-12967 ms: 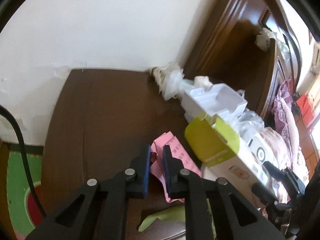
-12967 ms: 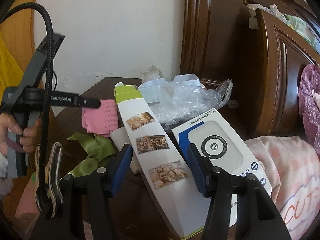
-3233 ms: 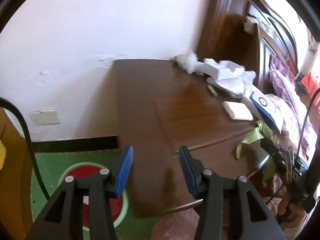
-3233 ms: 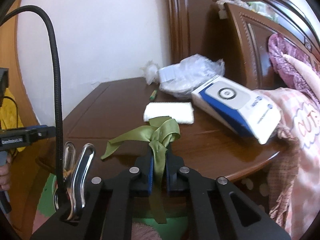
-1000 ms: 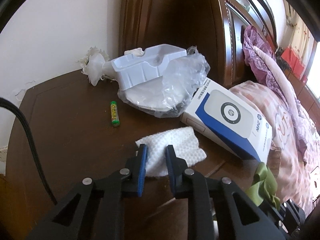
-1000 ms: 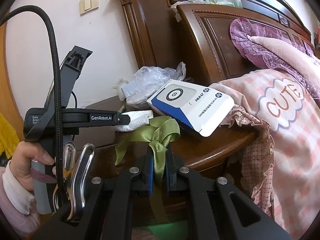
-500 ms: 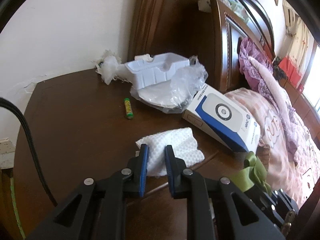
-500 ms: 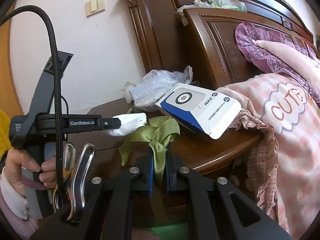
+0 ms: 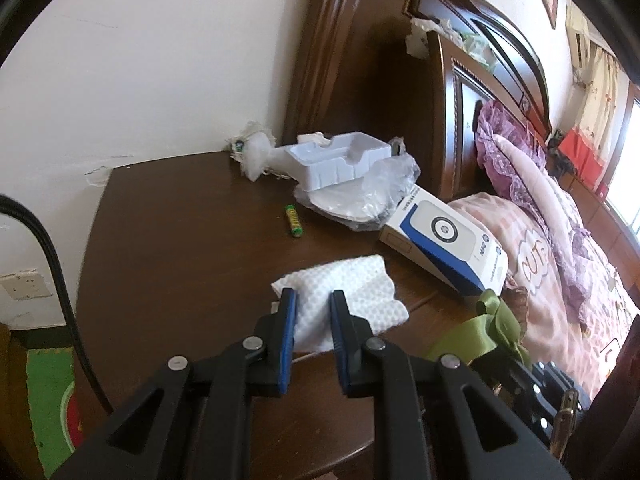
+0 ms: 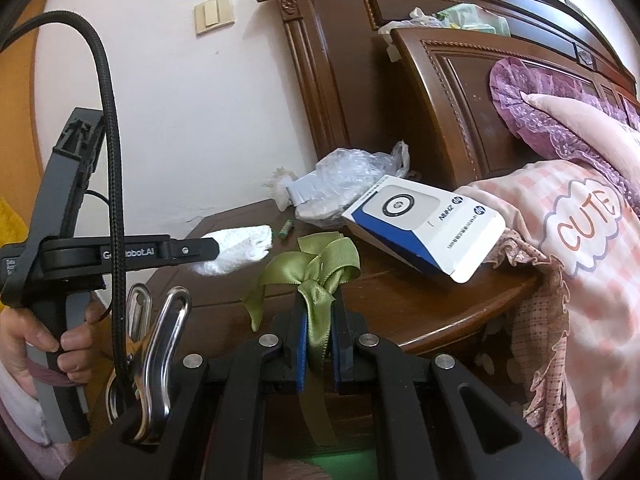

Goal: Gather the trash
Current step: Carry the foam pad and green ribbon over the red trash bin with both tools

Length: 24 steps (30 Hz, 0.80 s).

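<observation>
A white paper tissue (image 9: 352, 284) hangs pinched between the blue pads of my left gripper (image 9: 313, 296), just above the dark wooden nightstand (image 9: 180, 240). The right wrist view shows the same tissue (image 10: 240, 248) dangling from the left gripper (image 10: 216, 249), which a person's hand (image 10: 60, 340) holds. My right gripper (image 10: 320, 300) is shut on a green ribbon bow (image 10: 320, 264) near the nightstand's front edge; the ribbon (image 9: 488, 328) also shows in the left wrist view. On the table lie a green battery (image 9: 293, 221), a white plastic tray (image 9: 340, 156), a clear plastic bag (image 9: 376, 192) and a blue-and-white box (image 9: 444, 244).
A crumpled white wad (image 9: 254, 152) sits in the back corner by the wall. The carved headboard (image 9: 452, 112) and a bed with a pink quilt (image 10: 580, 260) close off the right. A green floor mat (image 9: 48, 392) lies left of the nightstand. A cable (image 10: 114, 160) and carabiner (image 10: 160, 344) hang by my right gripper.
My left gripper has drawn back and up from the table with the tissue in its pads. The right gripper, still holding the ribbon, has shifted only slightly.
</observation>
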Motion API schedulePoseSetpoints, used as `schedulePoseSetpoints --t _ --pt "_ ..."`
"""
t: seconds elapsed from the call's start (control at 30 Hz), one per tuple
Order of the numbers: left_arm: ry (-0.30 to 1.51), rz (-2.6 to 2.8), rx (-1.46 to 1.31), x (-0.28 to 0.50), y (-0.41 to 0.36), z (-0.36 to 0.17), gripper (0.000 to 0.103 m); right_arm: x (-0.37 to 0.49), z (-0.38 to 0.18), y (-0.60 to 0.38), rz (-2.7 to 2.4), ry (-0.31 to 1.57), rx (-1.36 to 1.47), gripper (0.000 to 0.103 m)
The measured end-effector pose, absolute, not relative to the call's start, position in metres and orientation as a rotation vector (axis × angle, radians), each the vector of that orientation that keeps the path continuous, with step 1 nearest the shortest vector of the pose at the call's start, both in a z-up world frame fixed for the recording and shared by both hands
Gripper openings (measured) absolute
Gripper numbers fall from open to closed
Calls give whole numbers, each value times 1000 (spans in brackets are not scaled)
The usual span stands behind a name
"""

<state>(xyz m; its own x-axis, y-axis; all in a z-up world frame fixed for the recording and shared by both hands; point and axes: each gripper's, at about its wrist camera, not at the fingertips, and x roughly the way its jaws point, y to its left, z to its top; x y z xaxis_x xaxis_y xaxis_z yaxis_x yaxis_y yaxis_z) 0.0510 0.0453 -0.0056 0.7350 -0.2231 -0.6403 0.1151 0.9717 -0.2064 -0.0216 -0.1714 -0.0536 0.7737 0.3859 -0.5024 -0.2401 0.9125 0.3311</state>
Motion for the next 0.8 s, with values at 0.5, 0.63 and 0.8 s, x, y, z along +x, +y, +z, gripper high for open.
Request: schedulePoseSetpoints --t 0.5,0.63,0.8 --pt "659 -66 -202 10 109 8 17 -36 -39 -141 426 575 236 10" --pt "641 -19 -212 -2 131 11 17 -41 -35 -129 459 572 224 10" --pt "628 37 -233 -18 159 11 17 -47 -31 -112 495 569 205 10"
